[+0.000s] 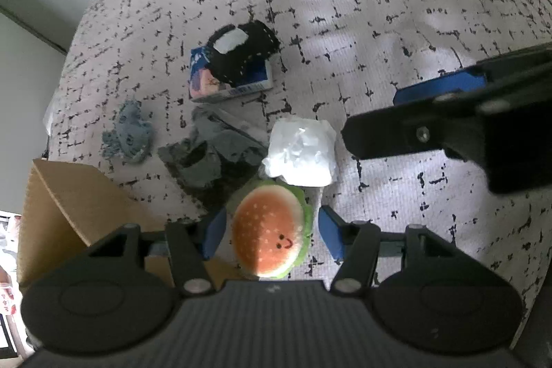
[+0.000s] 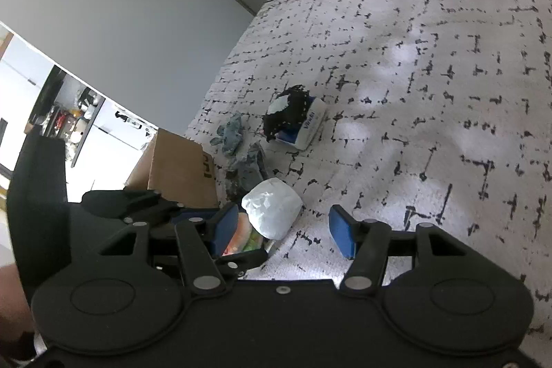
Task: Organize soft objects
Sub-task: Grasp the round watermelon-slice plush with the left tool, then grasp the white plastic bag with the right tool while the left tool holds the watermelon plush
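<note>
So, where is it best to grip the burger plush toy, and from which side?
Grip the burger plush across its round bun, coming from above. It lies flat, face up, already between the left gripper's open pads, so its soft sides are free to squeeze.

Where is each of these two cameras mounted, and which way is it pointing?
Left wrist: sits on the left hand-held gripper, looking steeply down at the burger plush between its open fingers; the right hand-held gripper enters at right.
Right wrist: sits on the right hand-held gripper, looking slantwise across the bedspread at the white bundle; its own fingers show.
Shared: burger plush, white bundle, cardboard box, black pouch.
</note>
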